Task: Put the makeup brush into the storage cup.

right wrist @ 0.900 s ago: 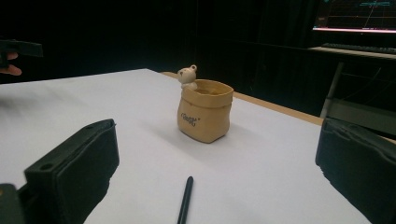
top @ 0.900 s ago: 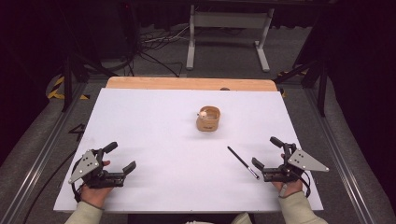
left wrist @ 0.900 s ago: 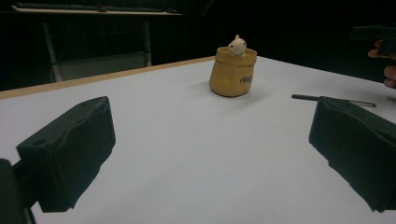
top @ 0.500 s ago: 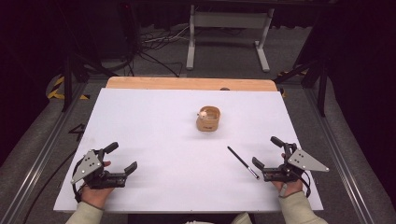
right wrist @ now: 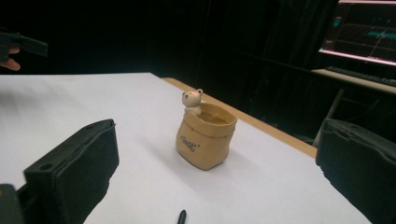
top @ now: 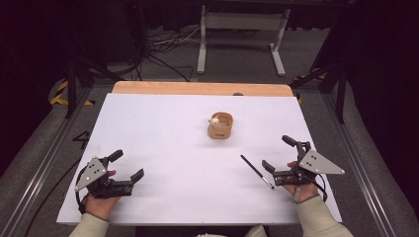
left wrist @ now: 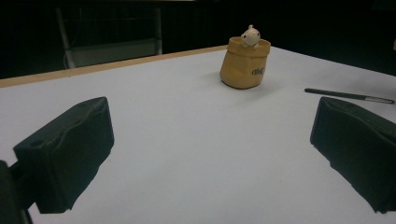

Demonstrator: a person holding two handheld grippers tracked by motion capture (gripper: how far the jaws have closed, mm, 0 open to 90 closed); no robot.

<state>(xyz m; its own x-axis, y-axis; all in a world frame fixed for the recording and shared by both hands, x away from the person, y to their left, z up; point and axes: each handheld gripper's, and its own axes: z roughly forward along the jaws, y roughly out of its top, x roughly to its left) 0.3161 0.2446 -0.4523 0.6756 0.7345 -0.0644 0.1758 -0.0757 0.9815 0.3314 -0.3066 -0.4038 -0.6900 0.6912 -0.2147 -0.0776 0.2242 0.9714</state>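
High view, table: a white table [top: 163, 138] with a wooden far edge is being looked down on.
High view, holder: a tan bag-shaped pen holder [top: 220, 126] is being seen standing upright past the middle of the table, right of centre.
High view, pen: a black pen [top: 257, 171] is being seen lying slantwise on the table, near side of the holder, its near tip just beside the right gripper.
High view, left gripper [top: 129, 165]: it is being held low at the near left corner, jaws spread wide, nothing being gripped.
High view, right gripper [top: 279, 153]: it is being held at the near right, jaws spread wide, nothing being gripped, the pen apart from them.
Left gripper view: the pen holder [left wrist: 245, 63], upright with a small bear figure [left wrist: 250, 36] at its rim, is being framed far off between the wide-set jaws; the pen [left wrist: 349, 96] is being seen lying to its right.
Right gripper view: the pen holder [right wrist: 206, 137] is being framed between the wide-set jaws, near; the bear figure [right wrist: 192, 102] is perched at the rim; the pen's end [right wrist: 181, 217] is being caught at the bottom edge; the left gripper's tip [right wrist: 23, 43] is being seen at the far left.
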